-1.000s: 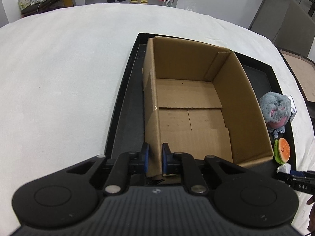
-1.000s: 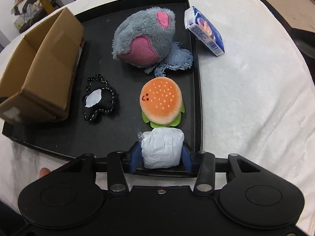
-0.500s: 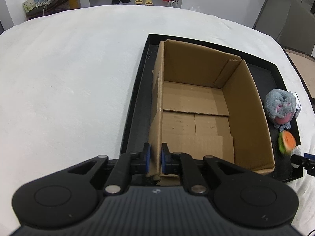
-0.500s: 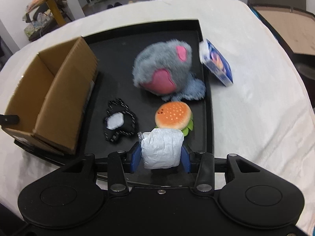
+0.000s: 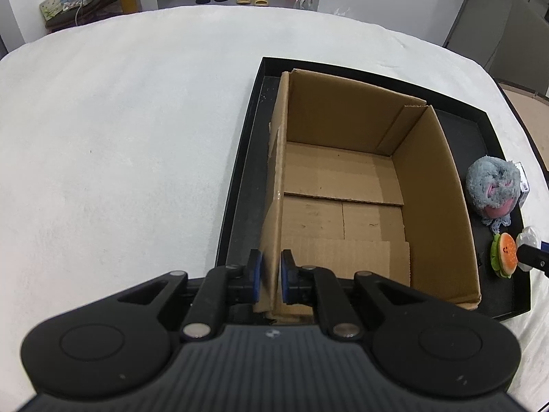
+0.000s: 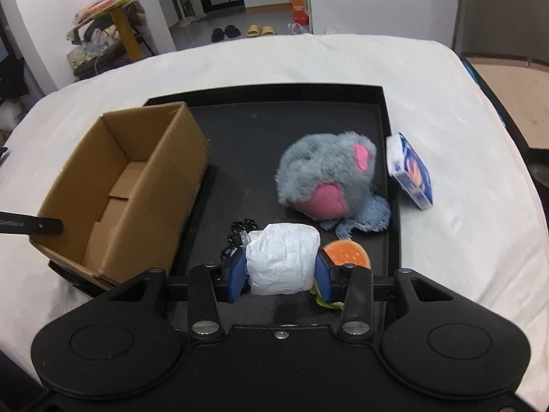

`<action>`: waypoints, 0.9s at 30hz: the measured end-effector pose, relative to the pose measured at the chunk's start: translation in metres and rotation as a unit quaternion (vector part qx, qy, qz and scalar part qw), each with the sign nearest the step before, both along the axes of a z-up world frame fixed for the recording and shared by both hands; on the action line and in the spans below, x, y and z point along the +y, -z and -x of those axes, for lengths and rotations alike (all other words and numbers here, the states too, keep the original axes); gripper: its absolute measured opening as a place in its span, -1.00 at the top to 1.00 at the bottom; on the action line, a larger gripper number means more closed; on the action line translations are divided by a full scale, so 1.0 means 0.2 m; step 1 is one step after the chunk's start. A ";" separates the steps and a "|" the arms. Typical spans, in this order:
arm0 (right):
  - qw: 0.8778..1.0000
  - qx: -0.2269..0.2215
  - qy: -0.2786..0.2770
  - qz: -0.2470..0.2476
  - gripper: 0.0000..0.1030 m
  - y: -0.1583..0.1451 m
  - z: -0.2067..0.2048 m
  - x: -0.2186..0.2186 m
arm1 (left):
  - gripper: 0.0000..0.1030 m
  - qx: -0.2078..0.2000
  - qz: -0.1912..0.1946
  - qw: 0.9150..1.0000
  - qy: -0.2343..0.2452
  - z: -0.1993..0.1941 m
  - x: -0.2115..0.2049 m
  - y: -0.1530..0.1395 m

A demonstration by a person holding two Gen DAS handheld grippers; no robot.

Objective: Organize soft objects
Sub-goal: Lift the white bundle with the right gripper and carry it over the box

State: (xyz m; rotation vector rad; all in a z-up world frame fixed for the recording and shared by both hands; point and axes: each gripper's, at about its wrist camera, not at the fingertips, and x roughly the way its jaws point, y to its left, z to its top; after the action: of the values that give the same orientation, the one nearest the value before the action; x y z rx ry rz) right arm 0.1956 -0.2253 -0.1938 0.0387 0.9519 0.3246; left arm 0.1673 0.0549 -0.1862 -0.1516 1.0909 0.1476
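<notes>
Right gripper (image 6: 280, 267) has lifted since a second ago — the tray (image 6: 384, 110) sits lower and smaller in its view, and the box (image 6: 113, 185) mouth has come into sight at left. Its jaws are clamped on the white packet (image 6: 283, 259), which is clear of the tray floor and now hides part of the black toy (image 6: 236, 237). Squeeze has barely changed; the packet bulges a little between the blue pads.

Left gripper (image 5: 271, 274) has not shifted: jaws pinched together on the box (image 5: 343, 185) wall at the near left corner, steadying it.

Reading: pick is done, carry to the box comes next. Box is empty, so this looks like the first item in.

Materials and shapes:
- Packet: crinkled white paper-like wrap, pillow-shaped, soft, with a twist of clear film at one end.
- Box: plain corrugated card, open top, flaps folded flat inside; occupies the tray's left side.
- Tray: matte black, shallow rim, rectangular.
- Grey plush (image 6: 326, 175): shaggy, rounded, pink patches, denim-like frill beneath; mid-tray toward the right edge.
- Burger toy (image 6: 348, 254): smooth orange bun, green felt fringe; near right corner.
- Blue carton (image 6: 410, 171): stiff printed card, off the tray, just beside its right edge on the white cloth (image 6: 463, 240).
</notes>
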 end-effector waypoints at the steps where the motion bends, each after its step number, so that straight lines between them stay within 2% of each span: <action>1: 1.000 -0.001 -0.003 -0.001 0.21 0.00 0.00 0.01 | 0.81 -0.002 -0.001 1.000 0.001 0.00 0.00 0.00; 27: 0.992 -0.063 -0.104 -0.019 0.21 -0.20 -0.16 0.50 | 0.78 0.005 0.019 1.000 0.004 -0.04 0.05 0.06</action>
State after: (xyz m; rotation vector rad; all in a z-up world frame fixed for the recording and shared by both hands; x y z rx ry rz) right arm 0.2285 -0.1245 -0.1536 -0.0459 0.8249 0.5321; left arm 0.1747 0.0646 -0.1978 -0.1798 1.1050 0.1206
